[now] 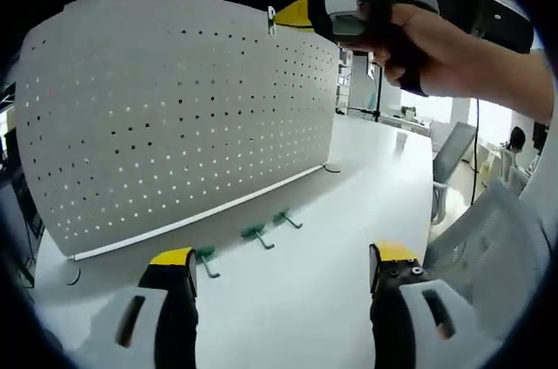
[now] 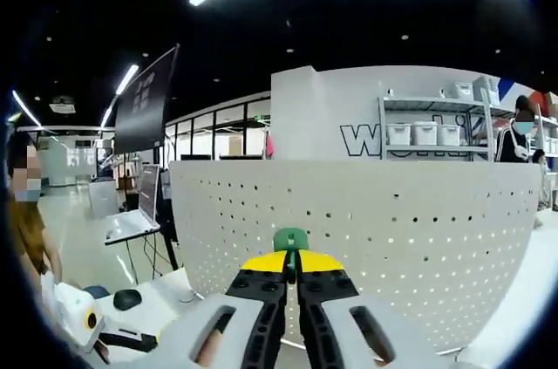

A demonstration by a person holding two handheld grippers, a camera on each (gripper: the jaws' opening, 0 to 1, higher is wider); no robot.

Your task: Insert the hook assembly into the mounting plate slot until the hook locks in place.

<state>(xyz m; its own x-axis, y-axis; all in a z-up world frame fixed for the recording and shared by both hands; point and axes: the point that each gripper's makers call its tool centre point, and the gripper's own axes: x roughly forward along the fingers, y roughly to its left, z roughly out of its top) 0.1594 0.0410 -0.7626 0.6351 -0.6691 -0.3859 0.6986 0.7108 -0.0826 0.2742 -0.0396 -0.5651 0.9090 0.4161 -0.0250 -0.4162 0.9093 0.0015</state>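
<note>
Right gripper is clamped shut on a green hook, held up high at the top edge of the white pegboard, which I reckon is so the hook's prongs can drop into a hole near that edge. In the left gripper view I can see it from the side, a hand carrying it at the board's far upper corner. My left gripper is wide open with nothing in it, hovering low over the table. Three spare green hooks lie near the board's foot. Loads of bare table to the right, so there's room to back off.
</note>
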